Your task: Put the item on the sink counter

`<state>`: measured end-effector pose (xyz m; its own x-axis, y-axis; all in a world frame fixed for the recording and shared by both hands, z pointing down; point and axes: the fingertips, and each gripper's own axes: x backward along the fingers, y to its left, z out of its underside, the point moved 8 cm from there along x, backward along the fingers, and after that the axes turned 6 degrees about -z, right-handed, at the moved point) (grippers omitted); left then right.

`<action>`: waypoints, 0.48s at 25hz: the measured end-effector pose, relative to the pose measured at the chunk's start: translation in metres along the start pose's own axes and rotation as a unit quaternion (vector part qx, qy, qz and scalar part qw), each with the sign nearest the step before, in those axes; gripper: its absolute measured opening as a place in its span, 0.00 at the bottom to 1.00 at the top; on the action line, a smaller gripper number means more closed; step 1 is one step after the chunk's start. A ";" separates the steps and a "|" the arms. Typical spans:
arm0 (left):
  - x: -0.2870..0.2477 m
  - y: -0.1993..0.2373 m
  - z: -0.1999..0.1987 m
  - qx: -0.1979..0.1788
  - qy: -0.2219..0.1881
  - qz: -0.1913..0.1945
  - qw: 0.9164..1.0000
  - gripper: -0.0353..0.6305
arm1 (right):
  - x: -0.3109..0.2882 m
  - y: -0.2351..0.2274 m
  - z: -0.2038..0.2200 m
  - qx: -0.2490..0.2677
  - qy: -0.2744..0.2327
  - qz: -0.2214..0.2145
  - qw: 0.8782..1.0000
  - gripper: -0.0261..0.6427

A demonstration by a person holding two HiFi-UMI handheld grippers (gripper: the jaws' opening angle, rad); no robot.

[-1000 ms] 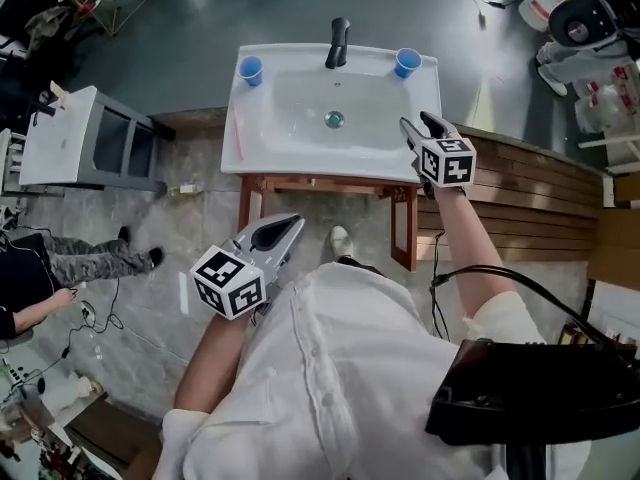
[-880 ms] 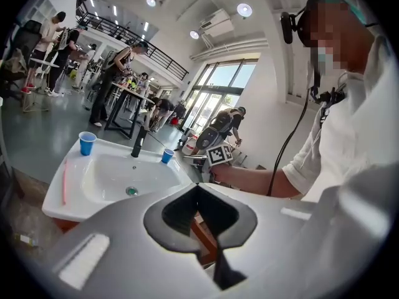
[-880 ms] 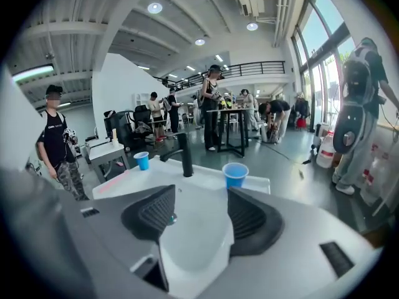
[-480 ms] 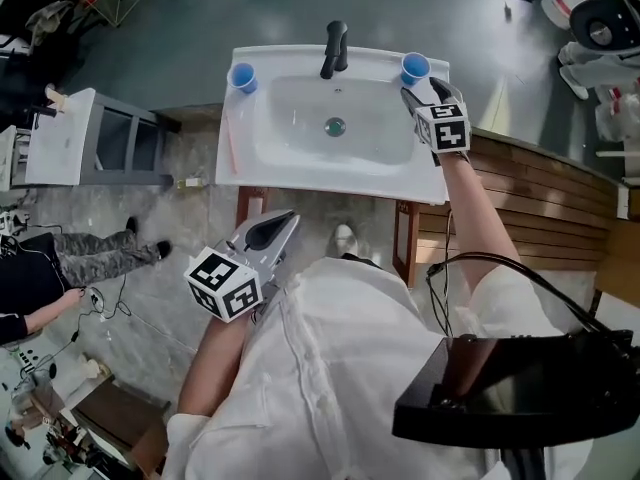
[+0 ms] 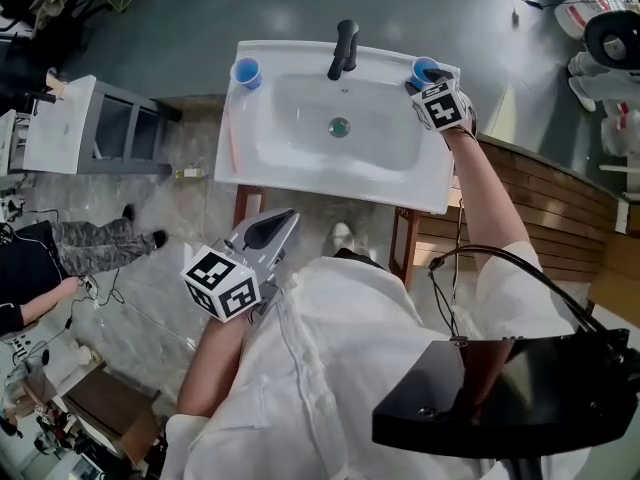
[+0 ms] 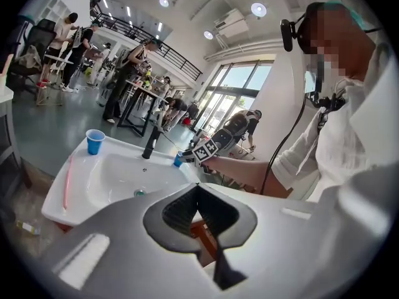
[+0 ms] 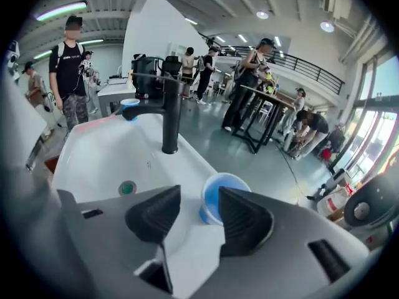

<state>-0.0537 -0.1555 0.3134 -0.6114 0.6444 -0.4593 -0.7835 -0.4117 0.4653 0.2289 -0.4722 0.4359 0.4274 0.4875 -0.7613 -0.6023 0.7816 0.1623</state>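
The right gripper (image 7: 200,188) has its jaws apart, and they have just been closing a little. The blue cup (image 7: 224,180) stands upright just past their tips, in line with the gap, with neither pad pressing on it. It sits on the right rear corner of the white sink (image 7: 93,161), beside the black faucet (image 7: 169,123). The left gripper (image 6: 198,190) is held near the person's body, jaws together on nothing.

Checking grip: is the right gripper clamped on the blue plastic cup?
No: the right gripper's jaws, lately closing, stand apart, the blue plastic cup at their tips, unclamped.
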 end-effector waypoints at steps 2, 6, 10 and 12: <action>0.000 0.002 -0.001 0.005 0.002 -0.003 1.000 0.06 | -0.007 -0.002 -0.001 0.026 0.021 -0.004 0.999 0.28; 0.001 0.001 -0.002 0.004 0.003 -0.008 1.000 0.06 | -0.019 -0.009 -0.001 0.054 0.049 -0.007 0.997 0.27; 0.003 0.006 -0.004 0.005 0.004 -0.013 1.000 0.06 | -0.028 -0.012 -0.003 0.063 0.068 -0.011 0.996 0.13; 0.006 0.008 -0.004 0.006 0.003 -0.016 1.000 0.06 | -0.029 -0.012 -0.004 0.063 0.071 -0.009 0.995 0.09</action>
<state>-0.0640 -0.1577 0.3111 -0.5873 0.6527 -0.4786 -0.8010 -0.3837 0.4596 0.2212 -0.4973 0.4531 0.3324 0.4195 -0.8447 -0.5023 0.8368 0.2179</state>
